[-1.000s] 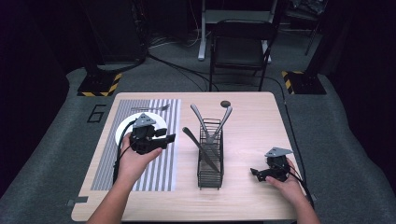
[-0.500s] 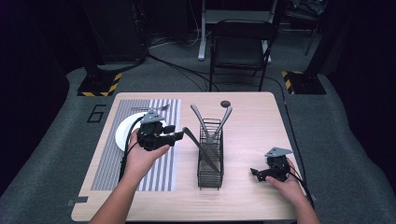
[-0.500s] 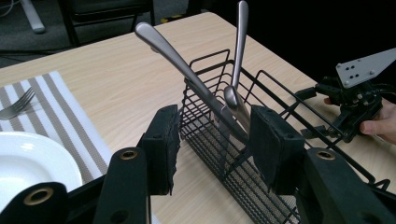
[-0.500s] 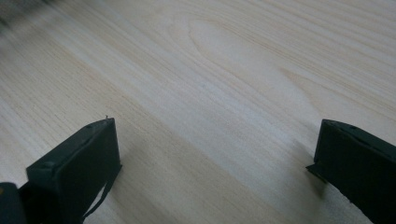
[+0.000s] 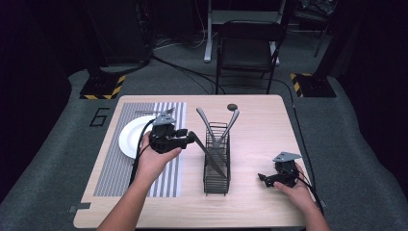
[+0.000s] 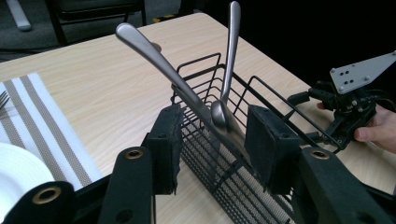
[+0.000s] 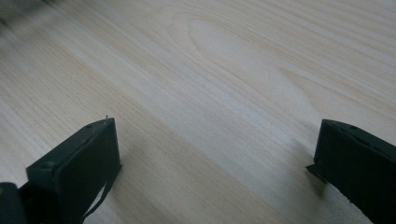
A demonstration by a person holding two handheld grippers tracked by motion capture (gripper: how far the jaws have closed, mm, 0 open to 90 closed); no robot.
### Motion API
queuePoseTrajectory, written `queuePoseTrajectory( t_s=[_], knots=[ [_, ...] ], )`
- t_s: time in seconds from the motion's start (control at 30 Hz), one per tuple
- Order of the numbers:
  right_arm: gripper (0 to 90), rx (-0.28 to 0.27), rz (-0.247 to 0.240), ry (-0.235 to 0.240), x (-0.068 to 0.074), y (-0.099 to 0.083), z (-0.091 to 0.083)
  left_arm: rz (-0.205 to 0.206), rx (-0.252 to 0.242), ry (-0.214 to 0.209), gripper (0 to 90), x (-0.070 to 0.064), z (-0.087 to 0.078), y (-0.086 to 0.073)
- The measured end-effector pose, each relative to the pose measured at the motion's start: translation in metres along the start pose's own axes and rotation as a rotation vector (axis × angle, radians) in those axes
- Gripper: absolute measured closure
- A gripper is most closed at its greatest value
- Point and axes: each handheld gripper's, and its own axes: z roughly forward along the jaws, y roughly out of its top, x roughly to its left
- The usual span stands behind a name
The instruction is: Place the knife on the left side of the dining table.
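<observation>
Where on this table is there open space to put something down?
Bare wood lies between the wire rack and the right tool, along the far right edge, and along the near edge. It is crowded on the left: the white plate on the striped mat, and the left tool at the rack.

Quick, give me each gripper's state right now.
Left gripper: open, jaws either side of the rack's near end, gripping nothing.
Right gripper: open, empty, over bare table.

Left gripper [image 5: 188, 138] beside black wire caddy [image 5: 216, 166] holding utensils, white plate [image 5: 131, 139] on striped placemat [image 5: 115, 166] — right gripper [image 5: 263, 177] resting well apart on wooden table [image 5: 260, 120]
</observation>
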Motion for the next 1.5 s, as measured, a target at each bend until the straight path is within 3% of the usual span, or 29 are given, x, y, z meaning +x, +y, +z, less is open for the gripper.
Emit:
queuePoseTrajectory(
  t_s=[0.43, 0.6, 0.93, 1.5],
  knots=[
    [0.0, 0.000, 0.000, 0.000, 0.000, 0.000, 0.000, -0.031, -0.018, -0.013, 66.1, -0.005, 0.013, 0.000],
    [0.0, 0.000, 0.000, 0.001, 0.000, 0.000, 0.000, -0.022, -0.024, -0.010, 71.4, -0.005, 0.014, 0.000],
    [0.0, 0.001, 0.000, 0.000, 0.000, 0.000, 0.000, -0.043, -0.038, -0.020, 75.0, -0.008, 0.012, 0.000],
    [0.0, 0.000, 0.000, 0.000, 0.000, 0.000, 0.000, 0.022, -0.023, -0.092, 81.0, -0.045, 0.008, 0.018]
  ],
)
